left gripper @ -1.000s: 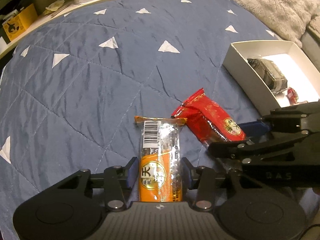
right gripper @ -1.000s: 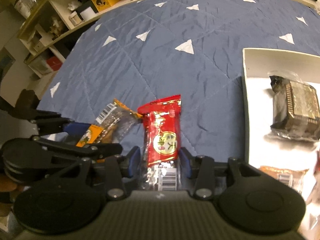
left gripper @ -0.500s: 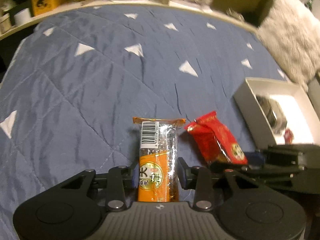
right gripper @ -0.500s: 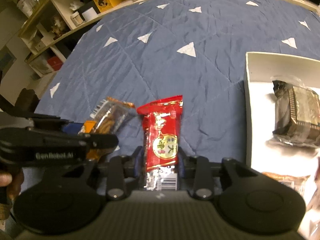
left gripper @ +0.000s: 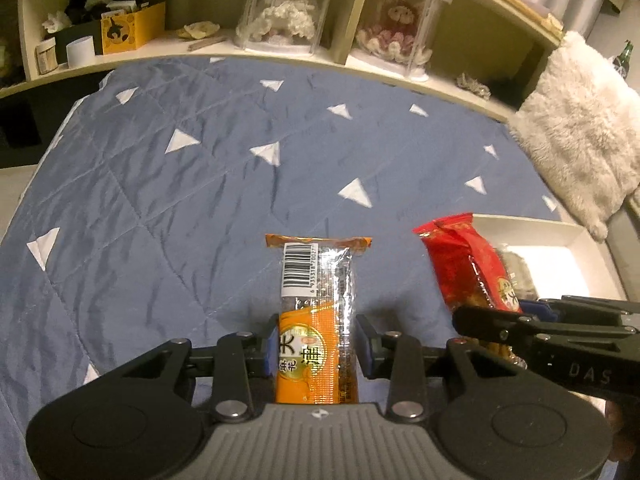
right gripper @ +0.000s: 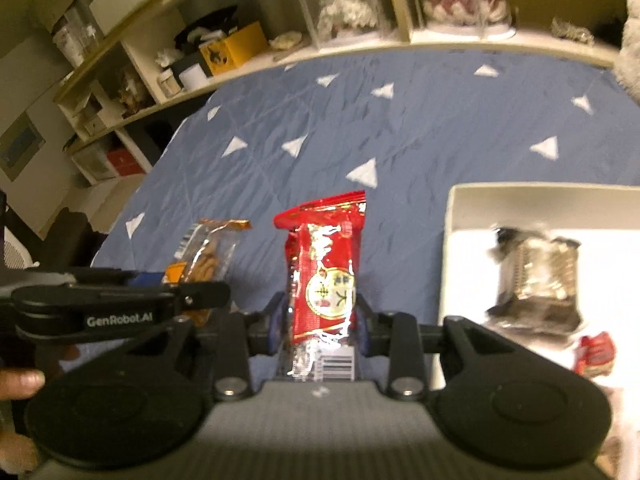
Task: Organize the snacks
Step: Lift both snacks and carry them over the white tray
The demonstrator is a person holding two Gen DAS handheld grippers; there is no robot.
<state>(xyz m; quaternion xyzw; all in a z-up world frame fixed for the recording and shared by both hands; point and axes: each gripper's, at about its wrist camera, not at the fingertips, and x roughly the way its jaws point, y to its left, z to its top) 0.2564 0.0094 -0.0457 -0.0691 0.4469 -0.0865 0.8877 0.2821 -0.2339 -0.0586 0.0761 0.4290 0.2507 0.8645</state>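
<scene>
I am gripping the orange snack packet (left gripper: 316, 320) in my left gripper (left gripper: 316, 346), its blue pads pressing both sides and its barcode end pointing away above the blue quilt (left gripper: 160, 208). My right gripper (right gripper: 318, 332) is clamping the red snack packet (right gripper: 324, 276) the same way, barcode end nearest the camera. Both packets are hanging over the quilt, side by side and apart. The white box (right gripper: 452, 216) is lying on the quilt to the right, holding a dark wrapped snack (right gripper: 540, 276) and a small red packet (right gripper: 596, 352).
</scene>
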